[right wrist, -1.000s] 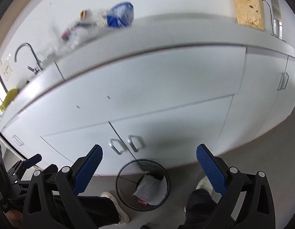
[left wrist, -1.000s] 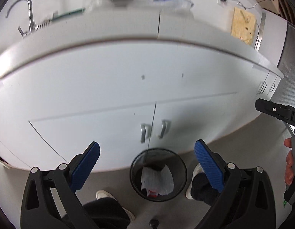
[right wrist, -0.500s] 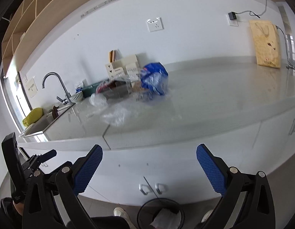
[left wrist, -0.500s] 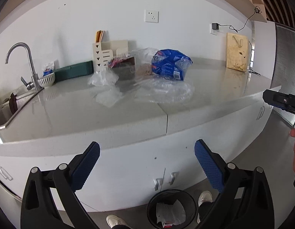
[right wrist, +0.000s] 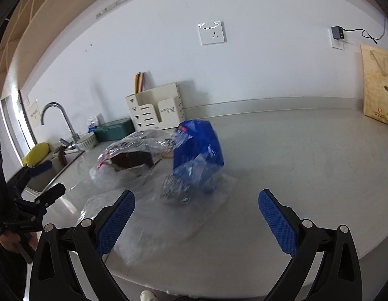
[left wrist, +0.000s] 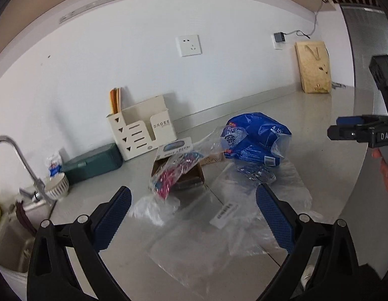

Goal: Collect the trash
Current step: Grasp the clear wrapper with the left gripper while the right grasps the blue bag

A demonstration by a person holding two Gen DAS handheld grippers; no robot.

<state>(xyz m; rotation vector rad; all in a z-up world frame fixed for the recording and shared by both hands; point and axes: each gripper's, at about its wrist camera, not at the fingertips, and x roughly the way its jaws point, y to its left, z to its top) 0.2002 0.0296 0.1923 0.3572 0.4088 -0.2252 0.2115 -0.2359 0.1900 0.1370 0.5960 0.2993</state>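
Both wrist views have swung up from the cabinet fronts and floor bin to the countertop (left wrist: 319, 115), so the bin has left the frame and the remaining litter lies ahead.

Gripper status: the left gripper (left wrist: 194, 215) has its jaws spread wide with nothing between the pads. The right gripper (right wrist: 196, 215) is likewise fully spread and empty. Both hover over the front edge of the countertop.

Trash location, all in the middle of the countertop, between the front edge and the back wall:
- A blue plastic bag (left wrist: 254, 138) stands furthest right, partly wrapped in clear film.
- A crumpled foil wrapper (left wrist: 256, 173) lies just in front of it.
- A small open cardboard box (left wrist: 186, 175) sits to its left, with a red-printed clear wrapper (left wrist: 169, 175) draped over it.
- Flat clear plastic sheets (left wrist: 219, 240) cover the surface nearest the front edge.

Not trash, as judged: the cream organizer (left wrist: 143, 128), green box (left wrist: 93, 160) and paper bag (left wrist: 313, 67) along the back wall, and the faucet (left wrist: 15, 158) at the left end.

Progress estimate: every listed piece remains to be collected. The task is in mid-cycle, at the start of another pick.
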